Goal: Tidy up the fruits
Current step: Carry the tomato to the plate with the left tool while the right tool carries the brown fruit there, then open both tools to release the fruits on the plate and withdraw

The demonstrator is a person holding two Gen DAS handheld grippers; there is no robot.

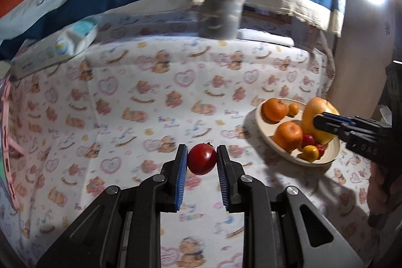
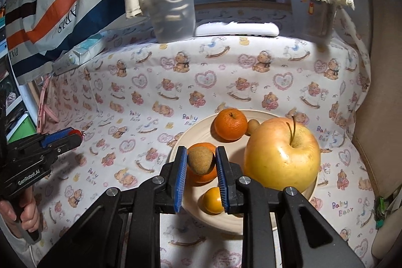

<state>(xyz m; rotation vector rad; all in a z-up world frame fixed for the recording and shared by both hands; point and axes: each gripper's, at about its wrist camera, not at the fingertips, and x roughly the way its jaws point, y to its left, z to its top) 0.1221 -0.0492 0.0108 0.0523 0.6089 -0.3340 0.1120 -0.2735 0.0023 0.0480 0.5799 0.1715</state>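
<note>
Over the teddy-bear-print surface (image 1: 140, 97), gripping a small red fruit (image 1: 202, 159) in the left hand-held gripper (image 1: 202, 160), both blue pads pressing its sides, well apart from the plate (image 1: 334, 150) off to the right. Above the plate's near side, pinching a brown fuzzy fruit, probably a kiwi (image 2: 201, 159), in the right hand-held gripper (image 2: 201, 160), narrowed snugly around it. Sitting on the plate already: a big yellow-red apple (image 2: 281, 155), a mandarin (image 2: 230, 124) at the back, a second orange (image 2: 201, 176) partly hiding behind the kiwi, a small yellow-orange fruit (image 2: 213, 200) at the front, and a little brownish one (image 2: 252, 126) tucked between mandarin and apple. Showing too, from the left wrist view, something red among the fruit at the plate's front, too small to name. Looking well along, judging by the pile: most fruit gathered, two pieces in the air and not yet set down. Spotting no other loose fruit on the cloth in either view. Remaining, most likely: lowering the kiwi into the gap in front of the apple, then bringing the red fruit across. Standing at the back, clear of the action, a lidded plastic tub (image 2: 170, 11) and a white remote (image 2: 237, 29).
</note>
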